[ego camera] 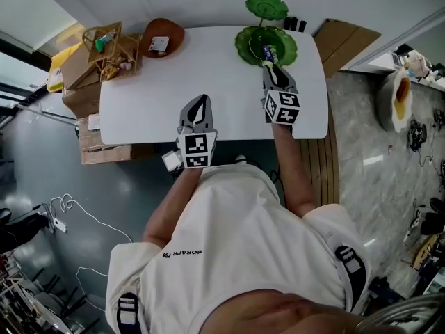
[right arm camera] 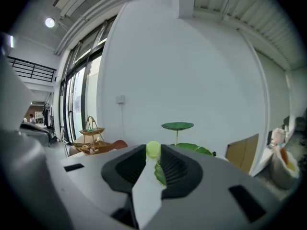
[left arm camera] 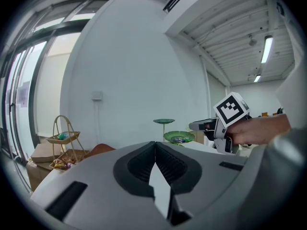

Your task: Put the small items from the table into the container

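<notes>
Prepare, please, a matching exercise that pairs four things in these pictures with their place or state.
Things:
1. left gripper
2. right gripper
3. brown bowl
4. green tiered dish

Places or states:
A. closed on a small pale green item
B. at the far right of the table in the head view
C. jaws together, nothing between them
D. at the far left of the table, with a white item inside

Pairs: 1-C, 2-A, 3-D, 4-B

White wall [right arm camera: 192, 71], tall windows [right arm camera: 79, 99], grey floor [ego camera: 42, 179]
</notes>
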A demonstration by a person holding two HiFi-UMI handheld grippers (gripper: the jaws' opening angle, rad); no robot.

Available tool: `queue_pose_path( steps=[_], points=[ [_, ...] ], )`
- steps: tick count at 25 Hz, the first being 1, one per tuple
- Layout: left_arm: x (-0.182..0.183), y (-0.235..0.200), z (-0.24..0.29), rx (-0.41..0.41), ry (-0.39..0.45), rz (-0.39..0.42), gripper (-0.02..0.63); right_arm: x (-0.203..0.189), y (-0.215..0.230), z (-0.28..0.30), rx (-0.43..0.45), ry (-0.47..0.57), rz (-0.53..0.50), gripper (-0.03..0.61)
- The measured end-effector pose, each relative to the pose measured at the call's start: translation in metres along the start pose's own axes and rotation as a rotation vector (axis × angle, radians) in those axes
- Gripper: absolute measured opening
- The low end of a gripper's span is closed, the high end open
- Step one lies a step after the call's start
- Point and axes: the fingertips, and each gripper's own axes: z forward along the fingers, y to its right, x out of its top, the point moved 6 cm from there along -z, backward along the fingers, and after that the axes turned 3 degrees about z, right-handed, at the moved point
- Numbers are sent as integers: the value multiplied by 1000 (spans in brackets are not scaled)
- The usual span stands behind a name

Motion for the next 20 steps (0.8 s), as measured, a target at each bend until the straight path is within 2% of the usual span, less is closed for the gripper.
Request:
queue_pose_path(
  steps=[13,20],
  points=[
    [-2,-2,1,12,-5,-1,5,1,54,10,-128,-3,-8,101],
    [-2,-1,4,11,-10,-2,5,-14,76,24,-163,-60,-15,101]
  ],
)
